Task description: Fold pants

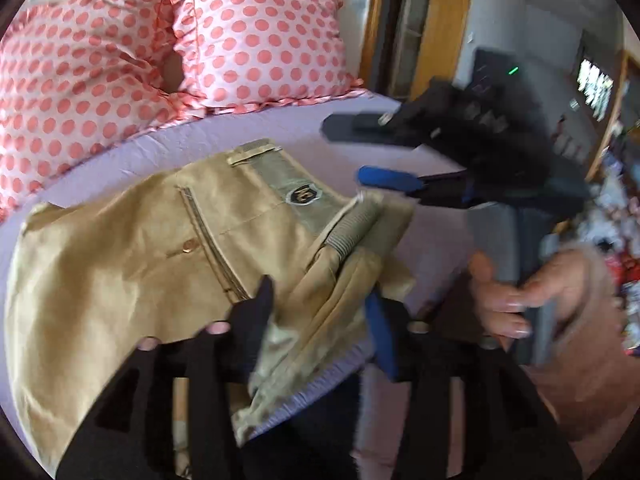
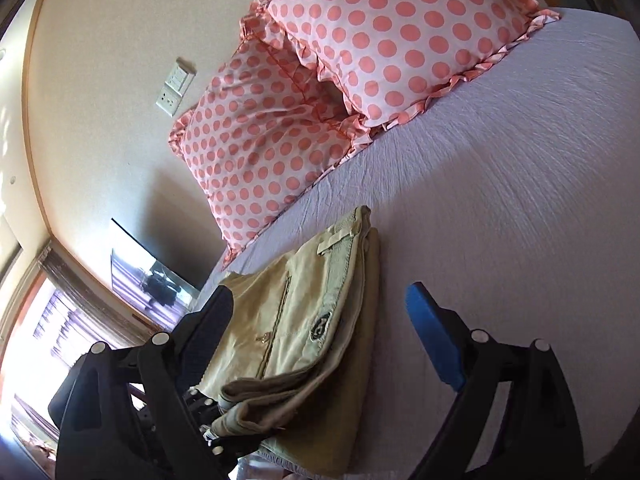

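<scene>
The tan pants (image 1: 152, 240) lie folded in a stack on the lilac bed sheet (image 1: 248, 128), waistband and logo patch up. They also show in the right wrist view (image 2: 304, 320). My left gripper (image 1: 320, 312) is around the near corner of the stack, its black finger (image 1: 256, 312) on top and its blue finger (image 1: 380, 332) at the right side; the jaws stand apart with cloth between them. My right gripper (image 1: 356, 152) hovers open just beyond the waistband. In its own view the right gripper (image 2: 320, 304) is open over the stack, not touching it.
Two pink polka-dot pillows (image 1: 256, 36) lie at the head of the bed, also seen in the right wrist view (image 2: 400, 32). A wooden door frame (image 1: 440, 28) and cluttered shelves (image 1: 608, 208) stand to the right. A wall socket (image 2: 174, 84) and a window (image 2: 60, 320) are at the left.
</scene>
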The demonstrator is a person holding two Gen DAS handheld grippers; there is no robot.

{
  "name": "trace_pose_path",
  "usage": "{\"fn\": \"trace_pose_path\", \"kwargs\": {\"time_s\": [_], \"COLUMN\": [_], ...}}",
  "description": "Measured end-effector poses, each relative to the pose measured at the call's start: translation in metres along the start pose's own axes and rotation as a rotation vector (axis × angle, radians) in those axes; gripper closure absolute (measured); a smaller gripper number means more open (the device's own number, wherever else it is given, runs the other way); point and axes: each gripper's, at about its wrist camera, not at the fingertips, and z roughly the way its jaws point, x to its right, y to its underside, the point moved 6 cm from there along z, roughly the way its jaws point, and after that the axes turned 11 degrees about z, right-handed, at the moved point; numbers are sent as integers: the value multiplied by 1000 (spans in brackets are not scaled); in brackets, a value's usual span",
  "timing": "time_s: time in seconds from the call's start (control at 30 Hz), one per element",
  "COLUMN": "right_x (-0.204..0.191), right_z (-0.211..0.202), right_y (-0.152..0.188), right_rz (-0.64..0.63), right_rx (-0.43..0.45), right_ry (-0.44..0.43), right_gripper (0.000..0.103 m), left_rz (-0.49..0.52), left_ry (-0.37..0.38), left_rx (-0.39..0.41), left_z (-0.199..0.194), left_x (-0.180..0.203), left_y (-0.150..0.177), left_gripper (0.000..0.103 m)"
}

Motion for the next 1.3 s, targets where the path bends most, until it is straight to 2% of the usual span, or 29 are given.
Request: {"fn": "trace_pose_path", "kwargs": {"time_s": [0.03,0.07,0.1,0.13,0.2,0.23,0.27,0.3,0.4,0.43,0.53,0.6,0.63,0.73,0.77,0.8,0.83,0.9,0.97,1.13,1.23,1.3], "right_x": [-1,-2,-3,-3,2,4,7,7,6,5,4,6,6,0,-1,1,2,0,-11,-50,-57,-47], "right_z": [6,10,16,21,32,38,43,46,53,55,56,57,58,67,70,72,73,69,66,74,88,102], "right_y": [2,4,5,6,5,5,5,5,5,6,5,0,-2,-1,2,4,6,4,-2,-45,-83,-105], "right_rz": [-22,-41,-58,-70,-78,-77,-75,-93,-90,-91,-88,-71,-69,-77,-63,-30,6,34,24,-62,-74,-51], "right_rx": [-25,-44,-66,-82,-110,-126,-141,-139,-172,-190,-211,-212,-215,-255,-286,-316,-334,-329,-313,-245,-172,-132], "right_ry": [21,35,45,57,86,94,105,115,87,74,45,29,27,-5,-34,-65,-106,-157,-186,-219,-216,-183], "right_gripper": [15,20,26,29,33,34,37,41,43,50,50,51,51,51,58,76,83,87,88,91,93,93], "left_rz": [-41,-76,-113,-151,-240,-298,-365,-430,-565,-588,-598,-598,-597,-577,-590,-614,-646,-707,-700,-586,-538,-526], "left_ry": [56,70,42,-19,-188,-242,-257,-246,-201,-179,-120,-27,-15,3,16,28,29,58,58,-43,-131,-200], "left_rx": [50,88,112,126,129,107,79,48,-40,-57,-64,-63,-58,-64,-56,-54,-58,-26,2,36,77,71], "left_z": [-19,-37,-54,-69,-95,-102,-105,-105,-93,-88,-80,-72,-68,-56,-54,-51,-49,-52,-59,-61,-50,-31], "left_x": [-6,-15,-32,-53,-106,-132,-157,-178,-218,-223,-226,-220,-219,-223,-227,-232,-239,-249,-252,-262,-283,-303], "left_y": [0,2,3,7,19,28,39,49,74,78,84,79,76,66,64,64,66,68,60,8,-25,-38], "left_gripper": [32,32,30,26,24,24,24,24,26,27,26,25,22,20,22,38,65,90,94,95,95,93]}}
